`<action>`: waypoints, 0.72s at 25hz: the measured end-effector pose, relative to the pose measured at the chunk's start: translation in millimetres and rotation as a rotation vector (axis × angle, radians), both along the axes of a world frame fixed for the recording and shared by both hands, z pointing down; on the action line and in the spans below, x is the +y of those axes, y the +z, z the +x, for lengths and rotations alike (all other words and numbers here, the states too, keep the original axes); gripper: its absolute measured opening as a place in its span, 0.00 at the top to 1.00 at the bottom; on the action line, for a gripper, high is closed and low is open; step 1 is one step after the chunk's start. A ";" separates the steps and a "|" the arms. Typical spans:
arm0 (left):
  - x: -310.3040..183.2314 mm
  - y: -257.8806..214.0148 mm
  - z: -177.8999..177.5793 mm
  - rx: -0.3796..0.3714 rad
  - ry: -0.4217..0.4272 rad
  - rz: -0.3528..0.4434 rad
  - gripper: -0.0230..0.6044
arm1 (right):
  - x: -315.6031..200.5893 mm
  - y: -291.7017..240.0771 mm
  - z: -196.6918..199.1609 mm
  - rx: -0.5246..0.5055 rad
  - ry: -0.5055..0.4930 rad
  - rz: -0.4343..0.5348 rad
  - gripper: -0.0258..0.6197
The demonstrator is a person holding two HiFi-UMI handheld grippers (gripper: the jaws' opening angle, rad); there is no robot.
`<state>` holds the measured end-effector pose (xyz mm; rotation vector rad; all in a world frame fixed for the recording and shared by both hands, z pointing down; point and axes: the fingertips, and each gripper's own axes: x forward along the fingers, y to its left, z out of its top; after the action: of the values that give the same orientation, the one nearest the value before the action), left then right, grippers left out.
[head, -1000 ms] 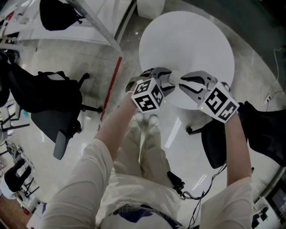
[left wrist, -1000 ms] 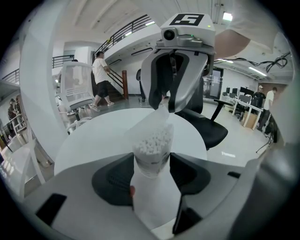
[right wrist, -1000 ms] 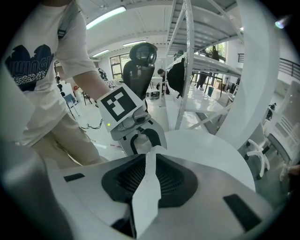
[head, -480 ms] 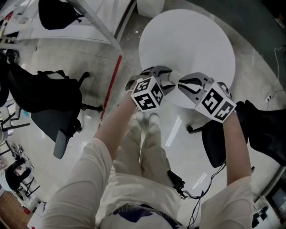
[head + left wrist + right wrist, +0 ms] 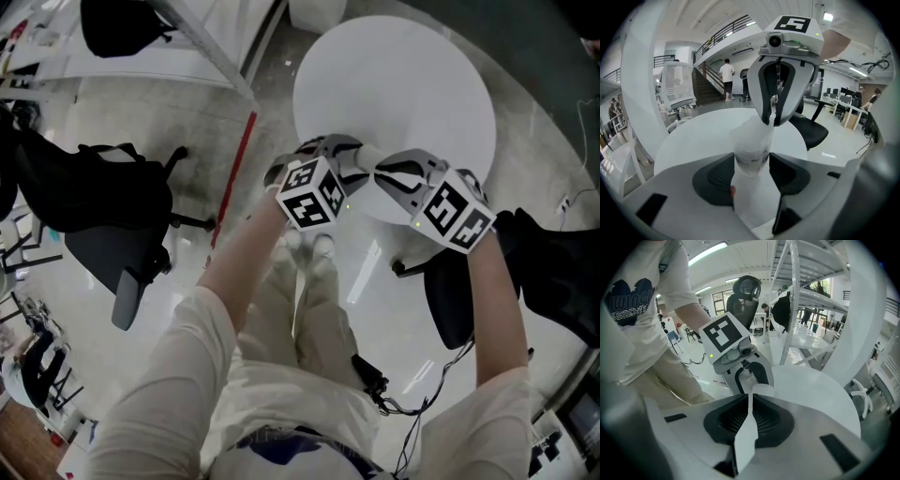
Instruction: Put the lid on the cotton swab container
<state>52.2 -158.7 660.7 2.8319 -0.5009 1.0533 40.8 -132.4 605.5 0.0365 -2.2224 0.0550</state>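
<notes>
We judge the capping step to be under way: our left gripper [image 5: 751, 174] stands wide, its pads pressed on the sides of the translucent cotton swab container [image 5: 751, 147], holding it upright just above the near edge of the round white worktop [image 5: 403, 84]. Our right gripper [image 5: 750, 401] has just been closing, and its jaws are now almost together on a thin white edge at their tips, which we take for the lid [image 5: 761, 390], touching the container's top. Next, we think, the lid must sit square on the rim and be pressed down while the left holds steady. Around us are a glossy pale floor, black office chairs [image 5: 103, 202], white shelving [image 5: 797, 291] and a distant staircase [image 5: 705, 84].
</notes>
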 end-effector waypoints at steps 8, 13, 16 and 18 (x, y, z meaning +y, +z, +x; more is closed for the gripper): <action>-0.4 0.1 0.3 -0.001 -0.002 0.002 0.60 | 0.8 2.0 0.2 0.028 -0.024 0.010 0.90; -0.7 0.5 -0.3 0.004 -0.001 0.003 0.60 | 0.1 1.8 -0.5 0.019 -0.011 0.018 0.90; 1.3 0.1 -1.4 0.010 -0.001 0.008 0.60 | 2.1 1.3 -2.0 0.012 -0.008 0.033 0.90; 1.3 -0.1 -3.0 0.009 -0.008 0.019 0.60 | 2.6 0.9 -3.1 -0.003 -0.002 0.039 0.90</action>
<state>49.2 -157.3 660.6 2.8473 -0.5231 1.0402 37.7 -129.8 606.5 0.0557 -2.2262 0.0100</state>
